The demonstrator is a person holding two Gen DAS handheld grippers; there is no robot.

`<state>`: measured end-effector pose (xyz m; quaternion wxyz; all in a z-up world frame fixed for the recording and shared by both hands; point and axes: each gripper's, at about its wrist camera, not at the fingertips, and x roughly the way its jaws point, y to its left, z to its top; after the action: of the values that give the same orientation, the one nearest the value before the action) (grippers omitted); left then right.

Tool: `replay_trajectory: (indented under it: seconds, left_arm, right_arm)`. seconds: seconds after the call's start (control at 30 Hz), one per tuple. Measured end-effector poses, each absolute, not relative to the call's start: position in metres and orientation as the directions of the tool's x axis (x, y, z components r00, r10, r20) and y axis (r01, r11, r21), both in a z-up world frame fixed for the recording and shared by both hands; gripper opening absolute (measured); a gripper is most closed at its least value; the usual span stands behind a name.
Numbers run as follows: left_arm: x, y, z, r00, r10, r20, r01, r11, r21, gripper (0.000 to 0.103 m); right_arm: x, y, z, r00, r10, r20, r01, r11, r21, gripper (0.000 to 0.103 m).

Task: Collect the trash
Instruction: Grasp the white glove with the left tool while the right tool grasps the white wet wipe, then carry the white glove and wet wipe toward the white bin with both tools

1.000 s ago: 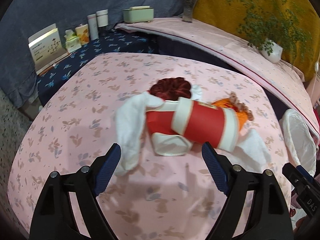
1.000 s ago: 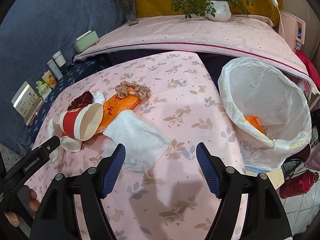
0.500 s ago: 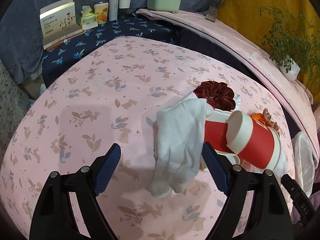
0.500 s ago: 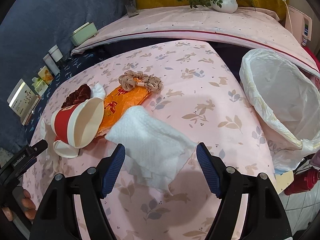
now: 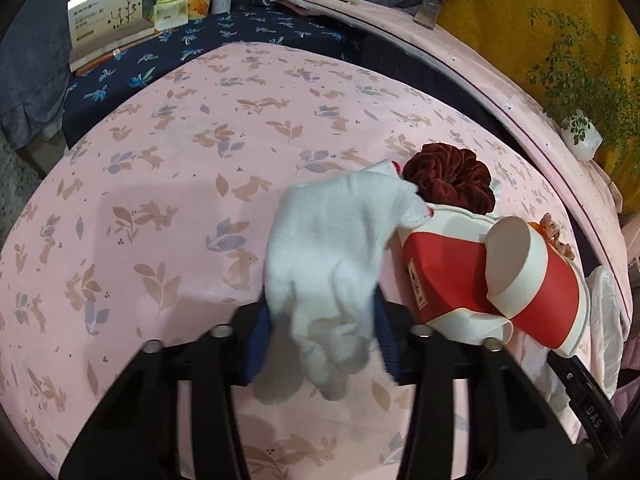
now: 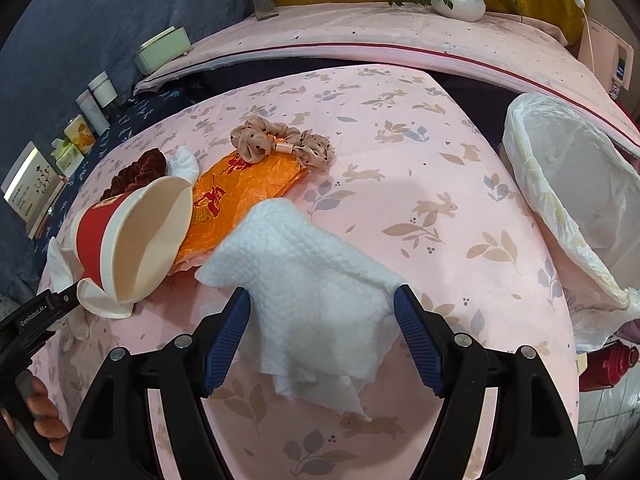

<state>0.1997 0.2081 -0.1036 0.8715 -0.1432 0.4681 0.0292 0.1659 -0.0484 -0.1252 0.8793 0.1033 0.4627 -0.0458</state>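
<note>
Left gripper (image 5: 320, 336): jaws have just been closing, and the white glove (image 5: 332, 256) is pinched between the blue pads at its finger end (pads appear pressed into the fabric on both sides). The glove is draped on the pink tablecloth (image 5: 160, 184), its cuff touching the 2 red paper cups (image 5: 480, 276), with a dark red scrunchie (image 5: 448, 180) just behind.

Right gripper (image 6: 322, 332): jaws spread wide, straddling the white paper towel (image 6: 312, 280); the pads are not seen pressing on it, so nothing is held yet.

Handling, as judged:
- Glove: light, soft, limp. It will dangle and could drag the cups if the cuff is snagged under them. The grip on bunched fingers is probably adequate; a bite nearer the palm would be more secure.
- Paper towel: very light, crumpled, easily torn. It should be taken at the thick folded middle, not at a thin corner. One edge overlaps the orange wrapper (image 6: 248, 184), which may be lifted along with it (slick, crinkly film).
- Cups: stiff but crushable, lying on their sides and free to roll. The rim or wall is best pinched gently.

The lined bin (image 6: 576, 208) stands at the table's right edge, near the right gripper. A beige dotted scrunchie (image 6: 280, 144) lies beyond the wrapper; it is likely not trash.
</note>
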Motion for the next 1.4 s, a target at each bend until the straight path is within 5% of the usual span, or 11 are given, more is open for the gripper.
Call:
replay_trajectory:
  seconds: [0.17, 0.33, 0.4, 0.83, 1.4]
  left_arm:
    - [0.197, 0.205, -0.102, 0.559, -0.111, -0.822, -0.169, 0.955, -0.244, 0.016]
    - [0.190, 0.197, -0.091, 0.582, -0.092, -0.808, -0.152, 0.964, -0.220, 0.013]
    - [0.186, 0.193, -0.083, 0.597, -0.075, -0.799, -0.141, 0.970, -0.196, 0.013]
    - [0.156, 0.143, -0.022, 0.684, -0.073, -0.726, -0.031, 0.991, -0.129, 0.012]
    - [0.122, 0.007, 0.035, 0.725, -0.219, -0.653, 0.229, 0.971, -0.072, 0.012]
  right_arm:
    - [0.163, -0.047, -0.126, 0.573, -0.025, -0.819, 0.176, 0.980, 0.094, 0.057]
    - [0.160, -0.047, -0.125, 0.571, 0.001, -0.821, 0.149, 0.983, 0.105, 0.020]
    - [0.158, -0.045, -0.124, 0.569, 0.017, -0.822, 0.139, 0.983, 0.117, 0.013]
    - [0.125, -0.039, -0.086, 0.628, 0.090, -0.773, 0.086, 0.979, 0.184, 0.010]
    - [0.078, -0.127, -0.023, 0.746, 0.040, -0.665, 0.179, 0.950, 0.258, 0.010]
